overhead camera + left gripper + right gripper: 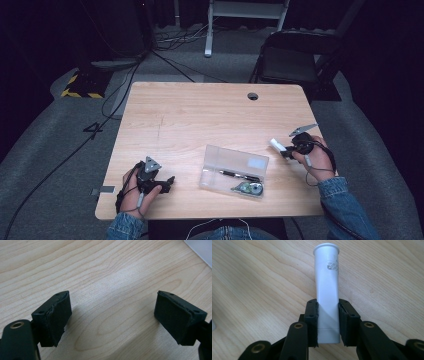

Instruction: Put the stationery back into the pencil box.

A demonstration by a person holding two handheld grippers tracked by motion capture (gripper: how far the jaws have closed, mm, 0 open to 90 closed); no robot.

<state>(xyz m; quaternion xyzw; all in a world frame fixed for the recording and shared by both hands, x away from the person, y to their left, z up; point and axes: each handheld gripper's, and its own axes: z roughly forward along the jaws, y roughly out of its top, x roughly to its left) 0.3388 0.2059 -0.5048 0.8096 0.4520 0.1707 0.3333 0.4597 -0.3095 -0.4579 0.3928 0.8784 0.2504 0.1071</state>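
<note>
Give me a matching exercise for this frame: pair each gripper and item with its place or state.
Things:
1. left gripper
2. right gripper
3. white tube
4. black pen

States:
A. lies inside the clear plastic case
B. clamped between two fingers, above the table
C. open, nothing between its fingers
D. shut on a tube

Pairs: 1-C, 2-D, 3-B, 4-A
</note>
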